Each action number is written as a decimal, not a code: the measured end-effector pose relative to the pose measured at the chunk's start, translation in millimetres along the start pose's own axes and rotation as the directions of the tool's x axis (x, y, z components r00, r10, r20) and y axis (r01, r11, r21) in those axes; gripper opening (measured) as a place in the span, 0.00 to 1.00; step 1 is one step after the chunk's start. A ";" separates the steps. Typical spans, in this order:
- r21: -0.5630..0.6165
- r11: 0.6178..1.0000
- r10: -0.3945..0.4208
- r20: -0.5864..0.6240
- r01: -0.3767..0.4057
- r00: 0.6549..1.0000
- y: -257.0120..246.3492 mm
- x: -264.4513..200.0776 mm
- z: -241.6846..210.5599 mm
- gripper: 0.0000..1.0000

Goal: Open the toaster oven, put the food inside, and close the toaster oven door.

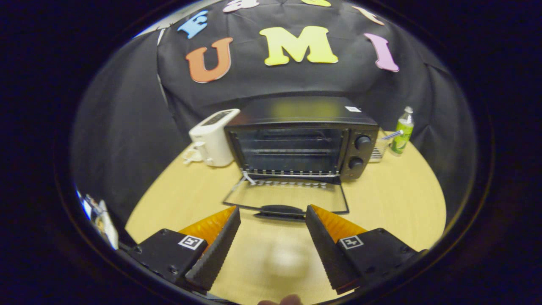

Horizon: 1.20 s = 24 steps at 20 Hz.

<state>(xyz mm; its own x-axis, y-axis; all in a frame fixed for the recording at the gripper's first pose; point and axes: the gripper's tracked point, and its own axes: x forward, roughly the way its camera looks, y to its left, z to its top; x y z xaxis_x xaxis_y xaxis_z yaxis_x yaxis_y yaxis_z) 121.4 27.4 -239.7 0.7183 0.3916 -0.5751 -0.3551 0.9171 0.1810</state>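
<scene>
Toaster oven [302, 140] at the far side of the table [389, 199], door [288, 199] already folded down flat. Gripper [273, 222] fingers spread, holding nothing, just short of door handle [281, 210]. Next probably: fetching the food, not visible here.

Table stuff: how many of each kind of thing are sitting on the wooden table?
Toaster ovens: 1, black toaster oven, its door folded down open
Toasters: 1, white toaster
Bottles: 1, green bottle
Total: 3
The gripper has its fingers open and holding nothing, just short of the door's handle.
</scene>
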 end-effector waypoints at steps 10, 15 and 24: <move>0.389 0.906 0.338 -0.426 -0.168 0.839 74.2 -25.4 -110.5 1.00; 0.440 0.888 0.363 -0.486 -0.136 0.795 85.5 6.3 -142.2 0.98; 0.474 0.869 0.415 -0.536 -0.144 0.735 95.1 24.4 -155.1 0.40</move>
<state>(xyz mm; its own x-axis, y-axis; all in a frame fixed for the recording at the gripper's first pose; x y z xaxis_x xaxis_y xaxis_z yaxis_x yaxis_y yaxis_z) 12.4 112.7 -360.2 0.0601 0.6286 -0.7754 -0.1284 0.7753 0.6185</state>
